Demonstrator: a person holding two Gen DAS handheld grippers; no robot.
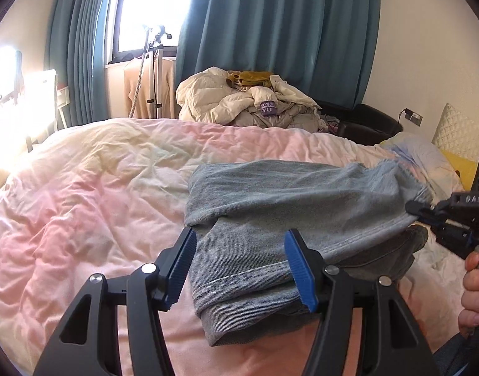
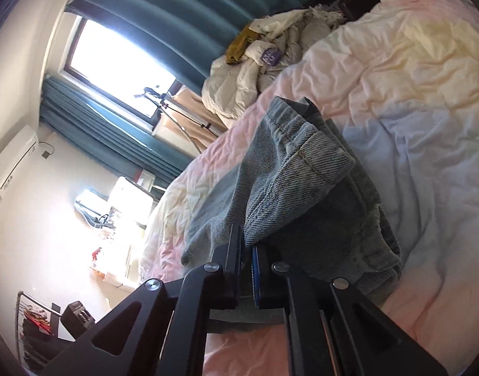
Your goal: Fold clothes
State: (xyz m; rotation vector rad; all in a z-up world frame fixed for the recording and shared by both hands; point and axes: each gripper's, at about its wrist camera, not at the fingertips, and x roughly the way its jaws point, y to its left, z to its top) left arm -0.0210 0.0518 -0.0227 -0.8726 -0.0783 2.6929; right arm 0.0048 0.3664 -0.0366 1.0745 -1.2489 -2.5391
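Light blue jeans lie folded on the pink bedcover. My left gripper stands open at their near end. Its blue pads straddle the lower folded layer, and I see no pinch on the cloth. In the left wrist view my right gripper comes in from the right, held by a hand, and is clamped on the edge of the upper layer. In the right wrist view the same gripper is shut on a denim edge, with the jeans bunched and lifted just ahead of it.
A heap of cream bedding and clothes lies beyond the bed's far side, before teal curtains. A garment steamer stand is by the window. Pillows sit at the right end of the bed. The bedcover stretches wide to the left.
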